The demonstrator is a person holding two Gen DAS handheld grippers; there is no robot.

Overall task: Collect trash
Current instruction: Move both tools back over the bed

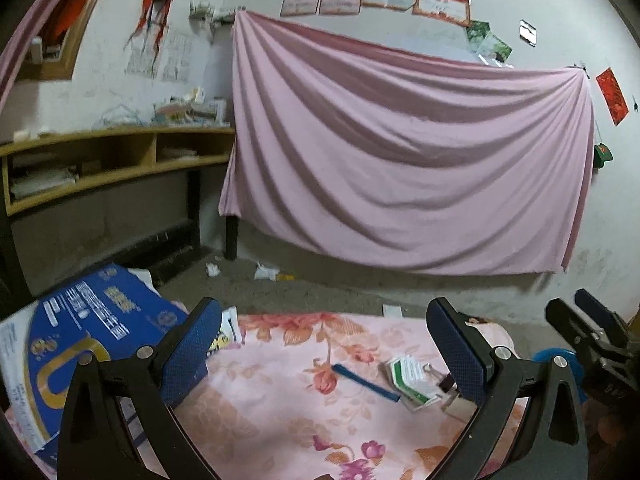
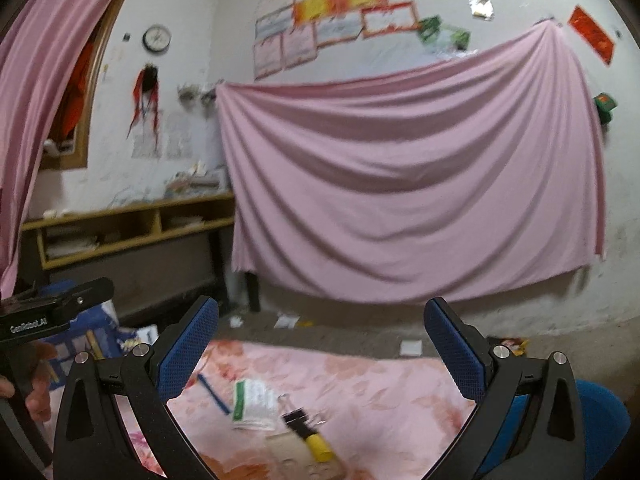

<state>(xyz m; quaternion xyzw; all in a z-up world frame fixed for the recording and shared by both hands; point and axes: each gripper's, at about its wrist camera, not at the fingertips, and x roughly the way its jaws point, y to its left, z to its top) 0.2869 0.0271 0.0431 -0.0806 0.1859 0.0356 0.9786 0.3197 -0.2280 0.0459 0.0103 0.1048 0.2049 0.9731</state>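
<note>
Trash lies scattered on a floral-covered surface (image 1: pixel 280 400) as a person brings two hand-held tools toward it, the approach stage of the collection with nothing picked up yet. The left tool (image 1: pixel 324 344) stands released, jaws wide and empty; the right tool (image 2: pixel 322 344) is likewise spread to its widest with nothing between its pads. In the left wrist view, a blue strip (image 1: pixel 366 382) sits at about five o'clock from the frame's centre, touching a crumpled green-and-white packet (image 1: pixel 414 380) just beyond it at four o'clock. The right wrist view, blurred, adds a black binder clip (image 2: pixel 298 414) and a yellow-tipped piece (image 2: pixel 318 444) at six o'clock. A blue printed carton (image 1: pixel 80 344) lies at eight o'clock. Next move likely calls for lowering one tool over the packet, a flat, light, creased item, and closing on its edge.
</note>
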